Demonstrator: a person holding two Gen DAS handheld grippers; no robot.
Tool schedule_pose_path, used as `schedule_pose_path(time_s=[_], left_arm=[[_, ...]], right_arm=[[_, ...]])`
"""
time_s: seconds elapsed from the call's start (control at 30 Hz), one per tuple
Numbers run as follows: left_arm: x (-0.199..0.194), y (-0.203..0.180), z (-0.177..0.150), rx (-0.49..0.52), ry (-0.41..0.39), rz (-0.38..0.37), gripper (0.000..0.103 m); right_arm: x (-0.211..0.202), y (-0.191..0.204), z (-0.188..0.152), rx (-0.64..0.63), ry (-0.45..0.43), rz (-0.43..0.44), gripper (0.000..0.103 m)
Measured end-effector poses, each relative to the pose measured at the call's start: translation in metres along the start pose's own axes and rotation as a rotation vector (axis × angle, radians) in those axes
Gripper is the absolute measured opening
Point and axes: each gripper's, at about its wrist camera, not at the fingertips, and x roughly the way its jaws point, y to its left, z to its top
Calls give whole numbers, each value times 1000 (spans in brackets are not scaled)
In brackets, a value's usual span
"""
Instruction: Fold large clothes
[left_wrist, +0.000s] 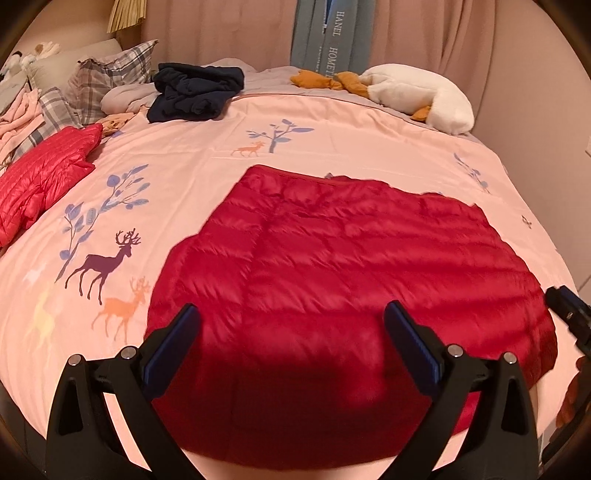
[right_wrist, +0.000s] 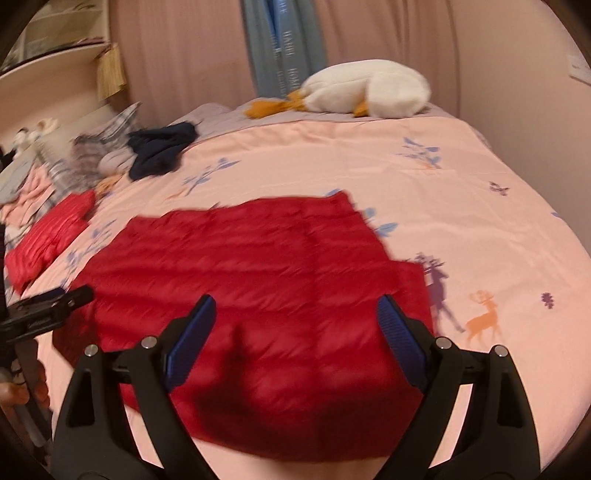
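Note:
A dark red quilted down jacket (left_wrist: 351, 266) lies flat on the pink bedspread (left_wrist: 177, 177), folded into a broad block. It also shows in the right wrist view (right_wrist: 266, 280). My left gripper (left_wrist: 291, 314) is open and empty, hovering above the jacket's near part. My right gripper (right_wrist: 295, 306) is open and empty, also above the jacket's near part. The right gripper's body shows at the right edge of the left wrist view (left_wrist: 569, 310). The left gripper's body shows at the left edge of the right wrist view (right_wrist: 48, 306).
A brighter red down jacket (left_wrist: 40, 177) lies at the bed's left. A dark navy garment (left_wrist: 195, 92) is heaped at the back. Plaid pillows (left_wrist: 110, 77) and pink clothes (left_wrist: 18, 118) are back left. A white plush goose (left_wrist: 417, 96) lies at the back right. Curtains hang behind.

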Motion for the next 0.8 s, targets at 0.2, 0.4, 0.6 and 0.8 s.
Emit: schedule_pose_path(time_s=[0.2, 0.4, 0.6, 0.8], left_arm=[[4, -7, -15, 19, 32, 0, 101], [7, -2, -27, 12, 49, 1, 101], [4, 4, -30, 5, 44, 13, 101], [-7, 17, -31, -19, 24, 41, 101]], right_arm=[[14, 2, -15, -4, 62, -17, 90], [16, -20, -23, 38, 71, -67, 90], [9, -47, -27, 105, 74, -119, 90], [-6, -64, -29, 144, 45, -156, 90]])
